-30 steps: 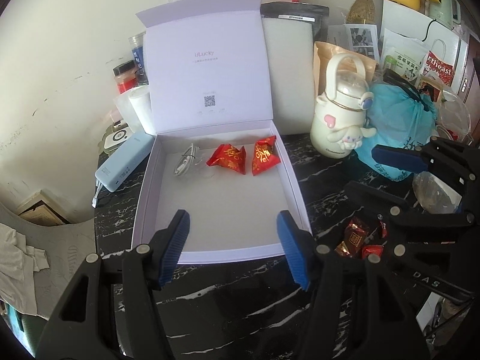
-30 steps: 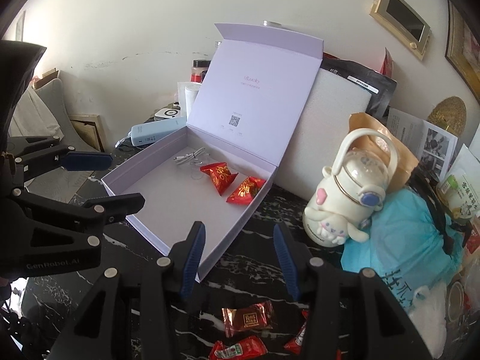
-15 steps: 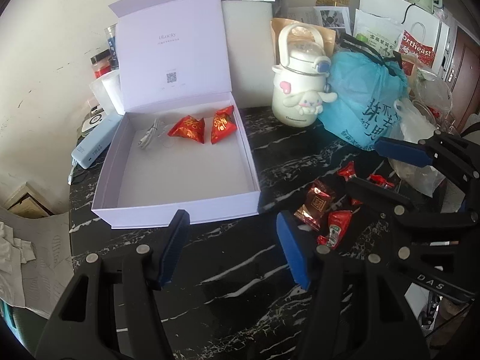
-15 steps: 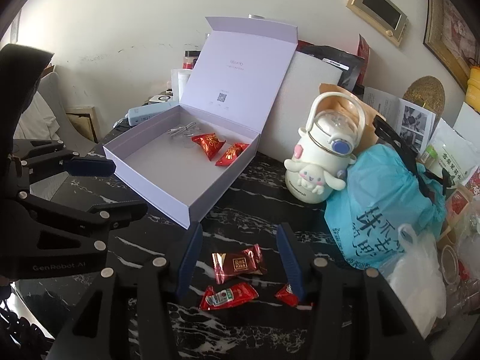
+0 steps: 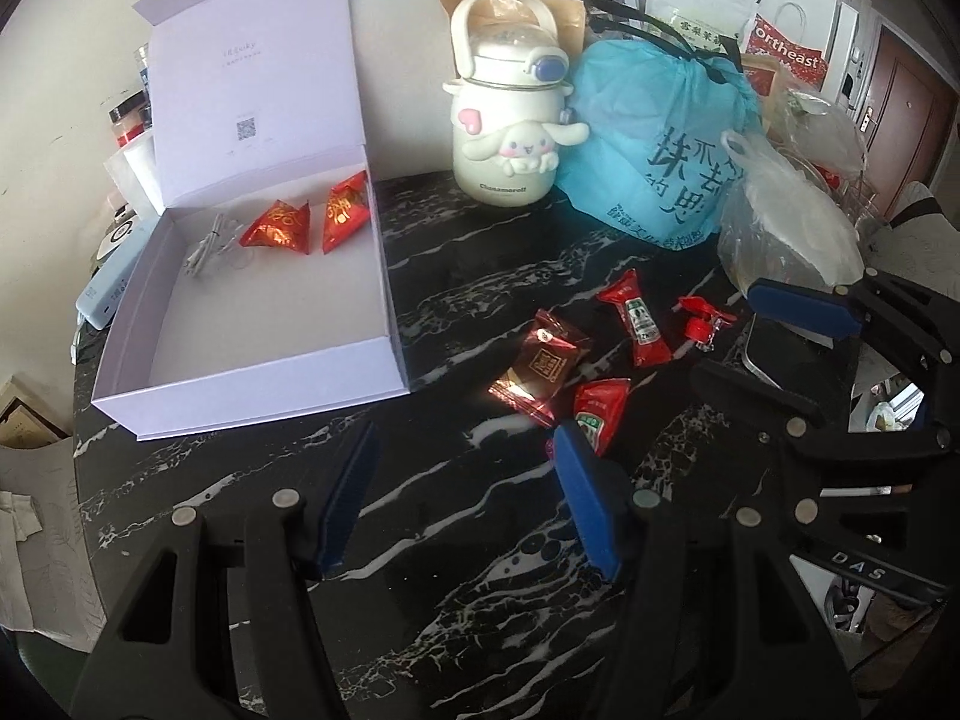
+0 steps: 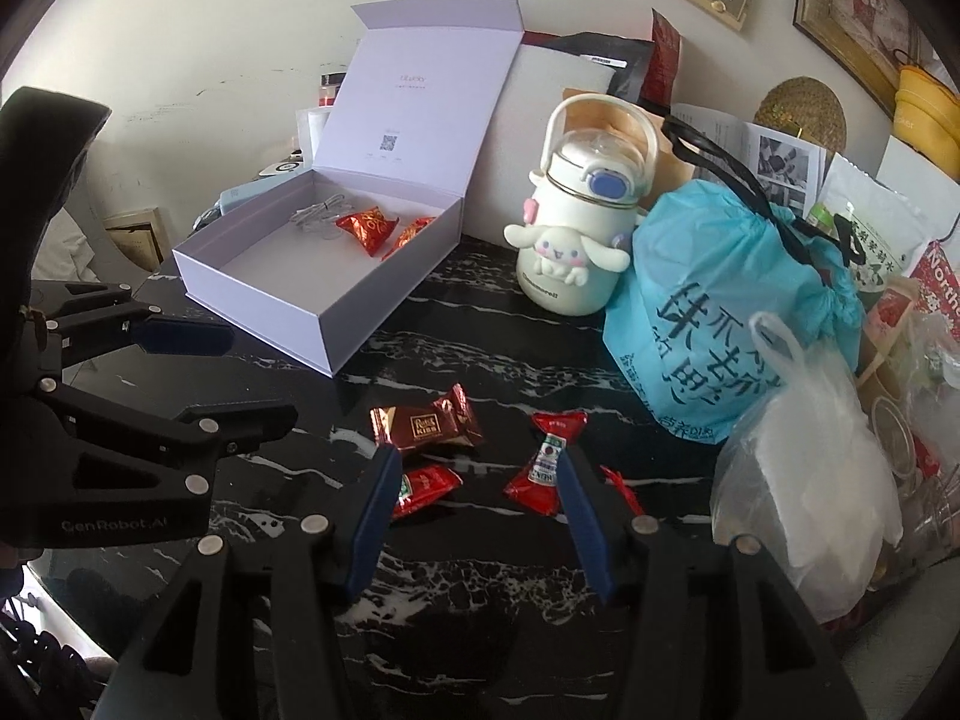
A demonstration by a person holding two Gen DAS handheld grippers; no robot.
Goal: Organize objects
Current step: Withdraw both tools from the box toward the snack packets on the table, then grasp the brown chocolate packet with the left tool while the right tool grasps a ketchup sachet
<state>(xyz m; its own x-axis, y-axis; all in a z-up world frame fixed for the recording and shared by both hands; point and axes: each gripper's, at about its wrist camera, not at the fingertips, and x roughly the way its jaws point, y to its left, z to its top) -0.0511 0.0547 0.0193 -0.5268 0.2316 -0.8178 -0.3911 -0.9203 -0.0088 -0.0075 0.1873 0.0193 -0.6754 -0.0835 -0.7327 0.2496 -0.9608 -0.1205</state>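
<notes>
I see a black marbled desk (image 5: 492,570) with an open lilac box (image 5: 252,372) at its left, lid upright. Inside the box lie two red triangular packets (image 5: 282,227) and a coiled white cable (image 5: 207,246). Four red sweets lie loose on the desk to the right of the box, among them a dark red chocolate wrapper (image 6: 423,426). My left gripper (image 5: 465,498) and right gripper (image 6: 477,516) both hover with fingers released, grasping nothing. A cream cartoon flask (image 6: 579,228) stands beside a blue bag (image 6: 720,312).
</notes>
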